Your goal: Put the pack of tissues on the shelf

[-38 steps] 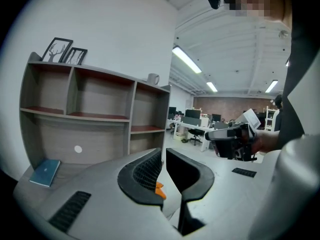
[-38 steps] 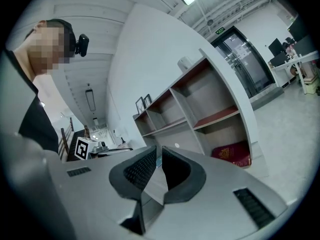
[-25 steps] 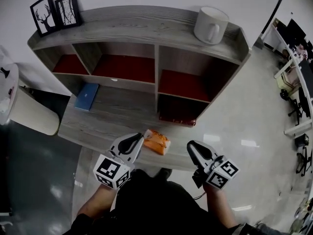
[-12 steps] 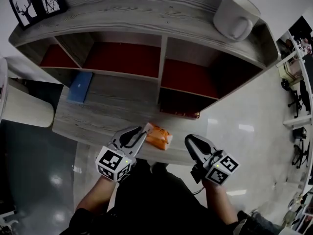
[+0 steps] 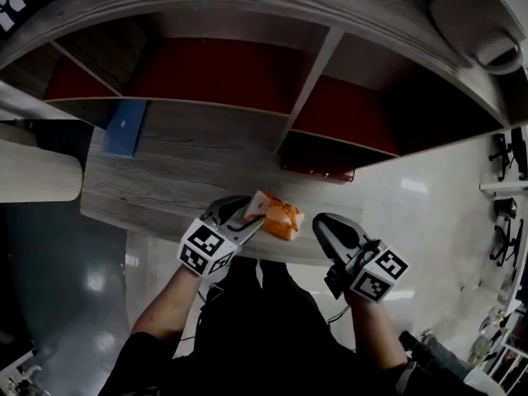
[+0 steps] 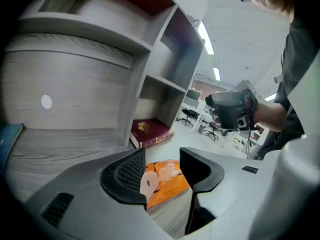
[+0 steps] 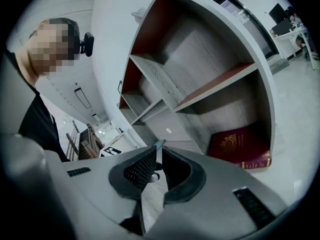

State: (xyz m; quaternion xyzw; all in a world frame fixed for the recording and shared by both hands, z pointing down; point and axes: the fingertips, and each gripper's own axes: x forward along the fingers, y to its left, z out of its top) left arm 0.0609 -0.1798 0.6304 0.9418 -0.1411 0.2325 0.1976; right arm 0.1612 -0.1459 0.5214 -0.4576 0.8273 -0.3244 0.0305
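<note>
We stand over a grey wood-grain shelf unit (image 5: 313,64) with dull red back panels. Its top corners run out of the head view. Its low front ledge is the surface (image 5: 181,180), grey and streaked with grain.

Both our bare forearms reach forward from a dark top, the left forearm (image 5: 165,304) angled inward and the right forearm (image 5: 369,337) nearly straight. The left gripper (image 5: 252,213) lies low over the surface's near edge, pointing right and forward. Its black ribbed jaws stand apart, and its own view shows the pack lying in the gap between them. The right gripper (image 5: 323,223) hovers just right of the pack, off the near edge. Its jaws are drawn almost together, with nothing between them.

A white ceramic mug (image 5: 487,23) on the top board is cut off at the corner. A dark red hardback book with a gold crest (image 5: 318,170) lies flat in the lower right compartment. A flat blue book (image 5: 125,128) rests at the surface's far left.

The soft orange plastic pack of tissues (image 5: 285,219) lies on the surface near its front edge, with a pale flap at the left gripper's tip.
</note>
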